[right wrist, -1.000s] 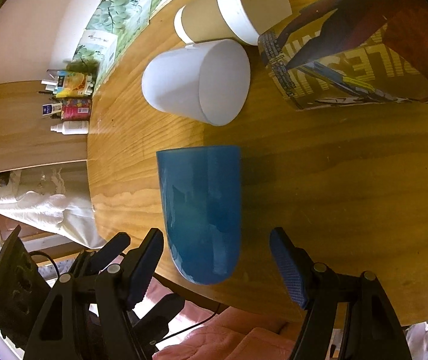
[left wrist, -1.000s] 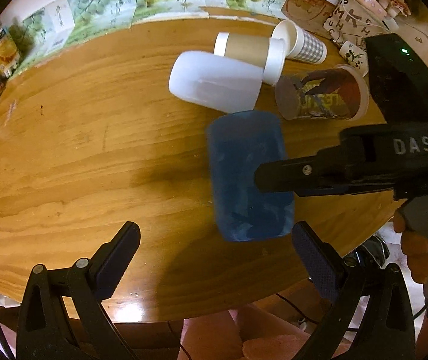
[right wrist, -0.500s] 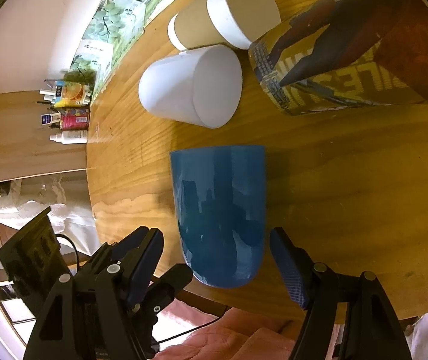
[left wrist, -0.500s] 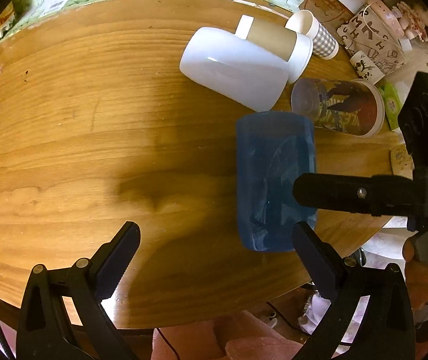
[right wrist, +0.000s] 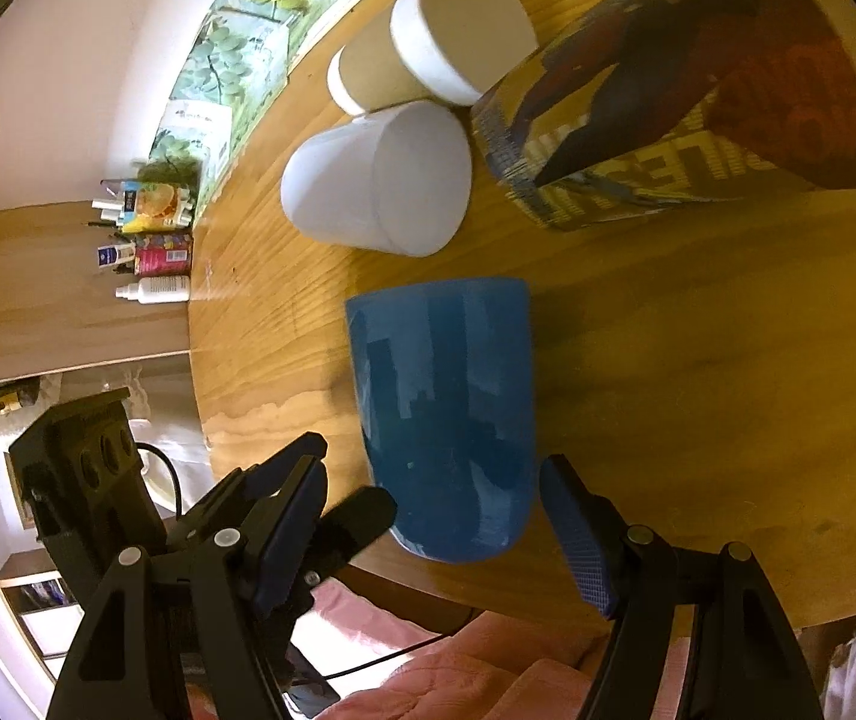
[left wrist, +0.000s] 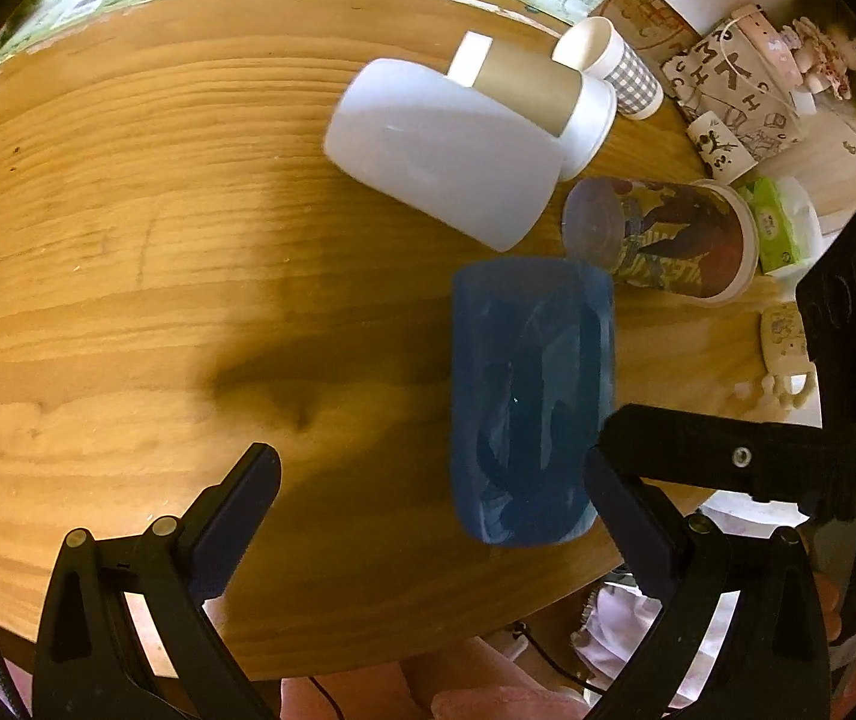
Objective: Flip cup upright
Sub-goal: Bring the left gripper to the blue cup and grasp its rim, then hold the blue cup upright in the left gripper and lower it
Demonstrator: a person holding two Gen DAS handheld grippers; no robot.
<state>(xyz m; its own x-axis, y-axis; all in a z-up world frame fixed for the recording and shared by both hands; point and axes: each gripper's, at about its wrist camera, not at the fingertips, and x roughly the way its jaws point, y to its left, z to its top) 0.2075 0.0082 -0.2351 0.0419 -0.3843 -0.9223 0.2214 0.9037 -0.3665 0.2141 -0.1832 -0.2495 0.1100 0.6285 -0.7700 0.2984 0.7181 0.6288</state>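
Observation:
A blue cup point(left wrist: 529, 402) lies on its side on the round wooden table point(left wrist: 128, 276), near the front edge. It also shows in the right wrist view point(right wrist: 445, 414). My right gripper point(right wrist: 433, 516) is open, its jaws on either side of the cup's rounded near end, not touching. My left gripper point(left wrist: 428, 504) is open and empty; its right finger point(left wrist: 625, 504) is close beside the cup. The right gripper's finger point(left wrist: 697, 450) reaches in from the right next to the cup.
A white cup point(left wrist: 445, 162), a brown paper cup point(left wrist: 523, 90) and a printed cup point(left wrist: 661, 234) lie on their sides behind the blue cup. A checked cup point(left wrist: 613, 66) and boxes stand at the back right. Bottles point(right wrist: 152, 252) stand on a shelf beyond the table.
Both grippers have come closer to the blue cup. The right gripper now straddles its near end. The left gripper has shifted so its right finger is beside the cup. The cup has not moved.

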